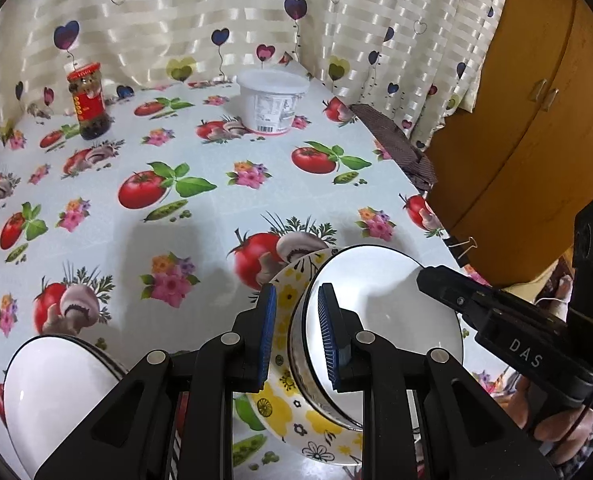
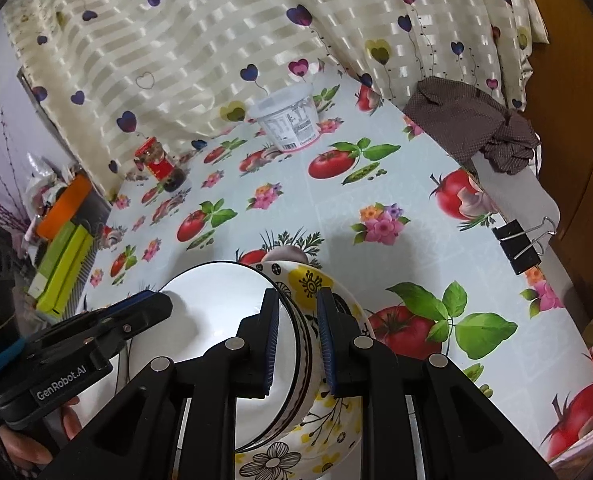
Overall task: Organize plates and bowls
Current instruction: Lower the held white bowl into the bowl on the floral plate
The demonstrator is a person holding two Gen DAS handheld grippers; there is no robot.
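A white ceramic bowl sits in a yellow-flowered ceramic bowl at the near edge of the counter. Relative to that flowered bowl, a second white bowl lies to its left on the counter. A white plastic tub stands well behind it, near the heart-patterned curtain. A red-lidded glass jar stands behind and far to its left. A black binder clip grips the counter edge to its right.

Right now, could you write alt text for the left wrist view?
The left gripper pinches the near rim of a white bowl sitting on a yellow-flowered plate; the right gripper grips the opposite rim.
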